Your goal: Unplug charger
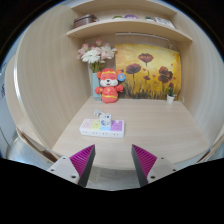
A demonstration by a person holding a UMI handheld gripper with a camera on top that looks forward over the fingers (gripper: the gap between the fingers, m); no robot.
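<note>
The gripper (113, 163) hovers above the near edge of a pale wooden tabletop (150, 128) set in a light wood alcove. Its two fingers stand well apart, the magenta pads (83, 158) facing each other across an open gap, and nothing lies between them or is held by them.

Ahead of the gripper and a little toward its left finger, a small flat box in pale lilac and white (103, 127) rests on the tabletop, with a small rounded grey-white object sitting on top of it. Whether this is the charger cannot be told; no cable or socket can be made out, and any printing on the box is too small to read.

Farther beyond, against the back wall, sits a red and white plush toy with an orange face (108, 84). Just behind and above it, a bunch of pale pink and white flowers (97, 52) rises. To the right of the toy, a wide painted panel of yellow with dark red poppies (148, 72) leans against the back wall; it bears no legible writing. Above everything, a light wood shelf (135, 28) spans the alcove, carrying a few small items too indistinct to name.
</note>
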